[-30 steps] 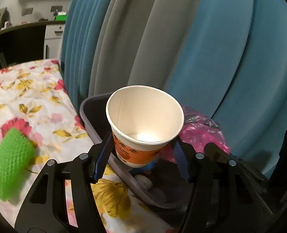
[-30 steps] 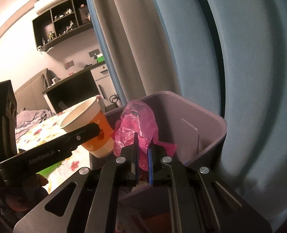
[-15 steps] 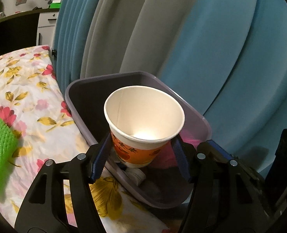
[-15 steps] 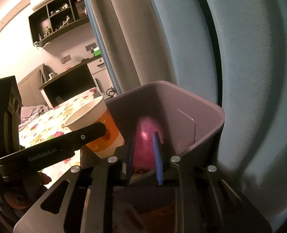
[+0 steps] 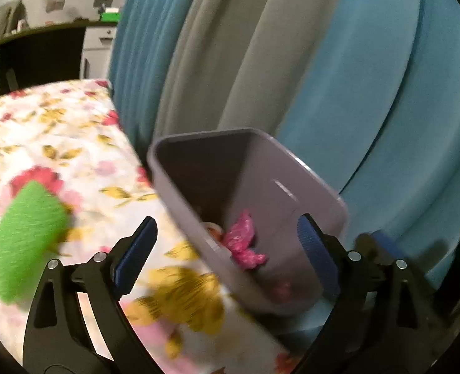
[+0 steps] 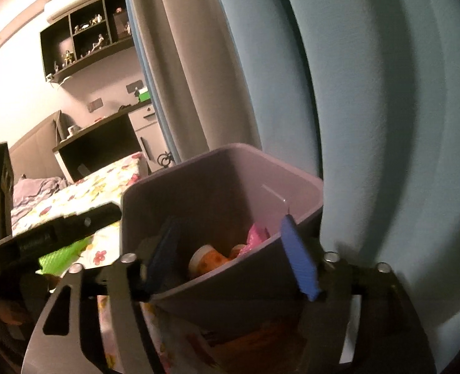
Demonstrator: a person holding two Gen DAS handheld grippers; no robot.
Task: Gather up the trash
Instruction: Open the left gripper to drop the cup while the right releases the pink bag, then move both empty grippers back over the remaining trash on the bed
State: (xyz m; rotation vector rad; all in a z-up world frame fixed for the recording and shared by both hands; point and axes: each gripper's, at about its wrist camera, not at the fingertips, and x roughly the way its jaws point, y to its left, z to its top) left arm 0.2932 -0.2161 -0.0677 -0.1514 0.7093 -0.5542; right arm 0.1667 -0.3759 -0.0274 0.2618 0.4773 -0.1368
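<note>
A grey plastic bin (image 5: 292, 180) (image 6: 217, 168) stands between the floral bed and the curtain. Inside it lie a crumpled pink bag (image 5: 245, 243) (image 6: 256, 235) and the white and orange paper cup (image 6: 208, 260), on its side. My left gripper (image 5: 226, 249) hangs over the bin's near rim with its jaws opening wide and nothing between them. Over the bin's near corner, my right gripper (image 6: 230, 252) has its jaws opening too, and they hold nothing. The left gripper's black finger (image 6: 58, 230) shows at the left of the right wrist view.
A green sponge-like pad (image 5: 21, 243) (image 6: 63, 254) lies on the floral bedspread (image 5: 58, 143) left of the bin. Blue and grey curtains (image 5: 323, 62) hang close behind the bin. A dark desk (image 6: 99, 146) and wall shelves (image 6: 86, 43) stand far back.
The paper cup left my left gripper and now lies in the bin. The pink bag left my right gripper and dropped in too. Both pairs of jaws spread apart.
</note>
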